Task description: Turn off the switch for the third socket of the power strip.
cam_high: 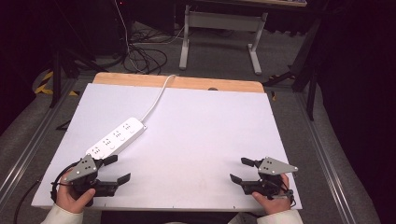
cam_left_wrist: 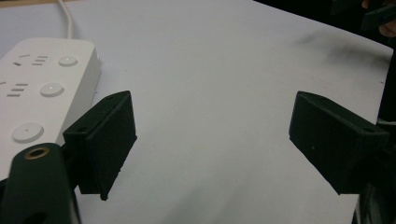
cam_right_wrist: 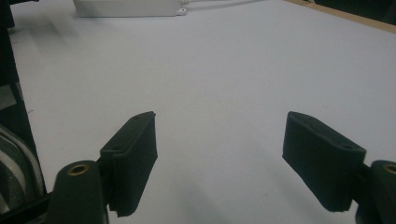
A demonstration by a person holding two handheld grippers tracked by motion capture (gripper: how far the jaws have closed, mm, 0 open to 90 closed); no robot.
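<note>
The person's forearms are cut off at the bottom edge of the high view, so only sleeve cuffs and hands show. The room beyond the surface is dark and hard to make out; a tangle of cables (cam_high: pixel 144 56) and the white legs of another desk (cam_high: pixel 219 39) stand on grey floor behind.

A white power strip (cam_high: pixel 115 138) lies diagonally on the left half of the surface (cam_high: pixel 201 135), its white cord (cam_high: pixel 156 100) running off the far edge. In the left gripper view the strip is cut off at the left border, showing round buttons and socket slots.

The left tool (cam_high: pixel 116 169) sits at the near left corner, held by the left hand (cam_high: pixel 70 193), its jaws wide apart and gripping nothing; its upper jaw lies just beside the strip's near end. The right tool (cam_high: pixel 243 170) sits at the near right corner in the right hand (cam_high: pixel 271 198), jaws likewise spread and empty, well apart from the strip.

The surface is a plain white board with a wooden strip (cam_high: pixel 196 83) along its far edge.
</note>
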